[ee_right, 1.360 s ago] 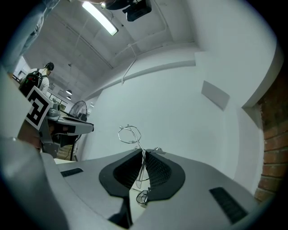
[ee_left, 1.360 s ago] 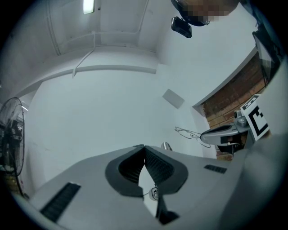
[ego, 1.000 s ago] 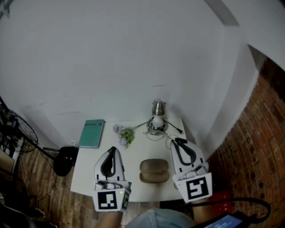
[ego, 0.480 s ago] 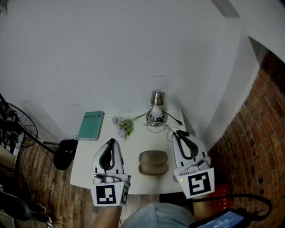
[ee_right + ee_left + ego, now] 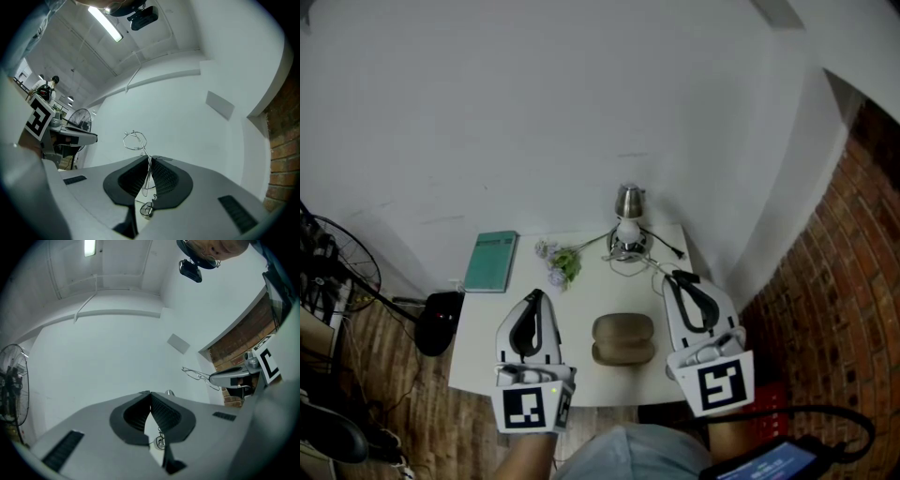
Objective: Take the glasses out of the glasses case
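While right gripper (image 5: 677, 277) pinches glasses (image 5: 136, 140), left gripper (image 5: 536, 294) clenched empty; glasses case (image 5: 623, 339) between them; lamp (image 5: 628, 214), flowers (image 5: 561, 267), book (image 5: 491, 262) behind.

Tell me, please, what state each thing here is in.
Left hand-held gripper: shut, empty.
Right hand-held gripper: shut on the glasses.
Glasses: out of the case, held off the table.
Glasses case: on the table; open or closed unclear.
Book: closed, lying flat.
Lamp: upright.
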